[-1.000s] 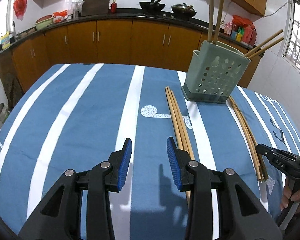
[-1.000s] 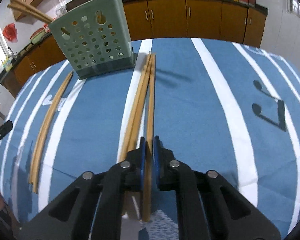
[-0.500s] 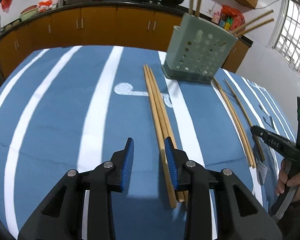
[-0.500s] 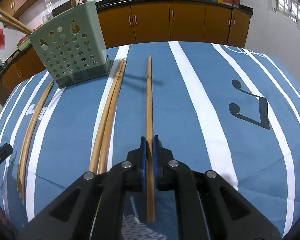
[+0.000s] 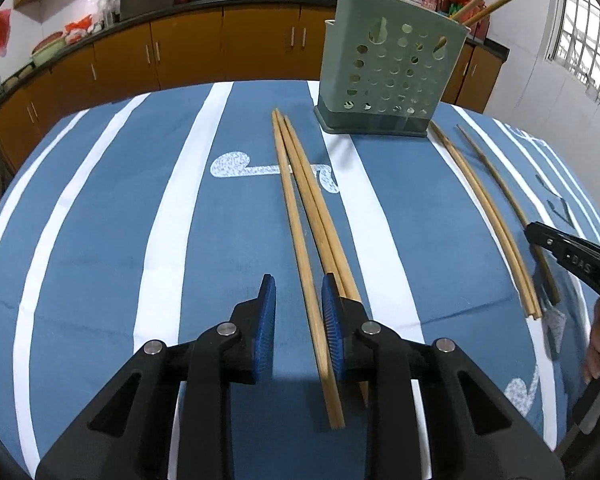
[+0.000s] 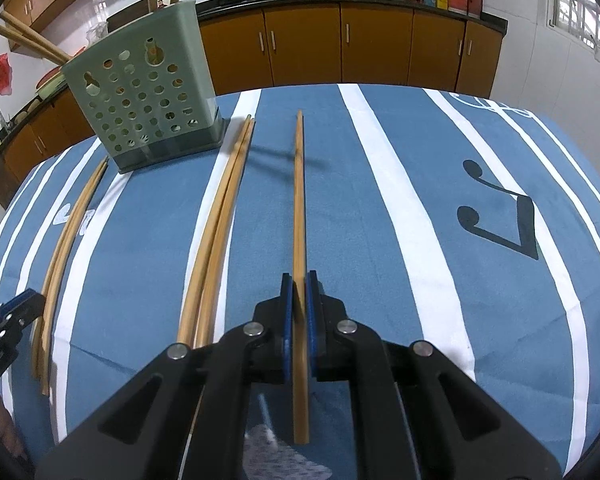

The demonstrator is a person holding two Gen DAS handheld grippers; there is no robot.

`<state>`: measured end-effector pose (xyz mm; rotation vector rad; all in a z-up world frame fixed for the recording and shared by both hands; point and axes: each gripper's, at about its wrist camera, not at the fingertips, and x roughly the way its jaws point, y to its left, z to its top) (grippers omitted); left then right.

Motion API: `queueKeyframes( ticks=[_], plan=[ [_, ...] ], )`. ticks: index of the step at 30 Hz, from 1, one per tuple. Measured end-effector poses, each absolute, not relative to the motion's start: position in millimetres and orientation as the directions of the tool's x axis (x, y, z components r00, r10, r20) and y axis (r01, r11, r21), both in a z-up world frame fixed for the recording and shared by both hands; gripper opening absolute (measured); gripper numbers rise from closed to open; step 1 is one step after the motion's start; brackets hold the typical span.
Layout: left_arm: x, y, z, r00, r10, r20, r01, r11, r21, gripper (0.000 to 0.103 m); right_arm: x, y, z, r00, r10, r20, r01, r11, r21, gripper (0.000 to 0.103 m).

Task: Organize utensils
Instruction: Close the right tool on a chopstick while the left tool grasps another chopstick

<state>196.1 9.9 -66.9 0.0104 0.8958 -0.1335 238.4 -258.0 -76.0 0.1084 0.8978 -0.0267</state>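
The tabletop [image 5: 100, 220], under a blue striped cloth, carried a green perforated holder [image 5: 388, 76] at its far side with chopsticks upright inside. The right gripper [image 6: 297, 312] had its jaws clamped on one chopstick [image 6: 299, 200]. The left gripper [image 5: 298, 320], jaws closing but apart, straddled another chopstick [image 5: 296, 232] without gripping.

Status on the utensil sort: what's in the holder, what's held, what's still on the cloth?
Done: several chopsticks stand in the green holder. In hand: the right gripper is shut on one chopstick; the left gripper has been closing around another, not yet pinched. Left: two beside it and two by the holder.
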Motion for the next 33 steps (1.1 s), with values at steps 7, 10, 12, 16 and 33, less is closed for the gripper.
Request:
queueKeyframes(
  ticks=[7,10,12,16,33],
  plan=[
    [208,12,-67,0.629,-0.061,-0.775,0.088,0.996,-0.007,0.008,239,-256,-76,0.628,0.022,-0.778,0.053,0.996,0.07,0.008],
    [214,23,-67,0.63,-0.042,-0.776,0.062,0.998,-0.004,0.007,241,-255,-76,0.631,0.026,-0.776,0.043,0.997,0.068,0.008],
    [218,34,-66,0.629,-0.025,-0.777,0.038,0.999,-0.002,0.007,243,-254,-76,0.633,0.025,-0.774,0.042,0.997,0.066,0.008],
    [224,52,-66,0.632,-0.013,-0.775,0.008,1.0,-0.01,0.007,246,-256,-76,0.642,0.013,-0.767,0.052,0.997,0.06,0.008],
    [227,61,-67,0.638,-0.048,-0.769,0.006,0.998,-0.058,0.009,245,-257,-79,0.645,0.009,-0.764,0.054,0.997,0.058,0.008]
  ],
)
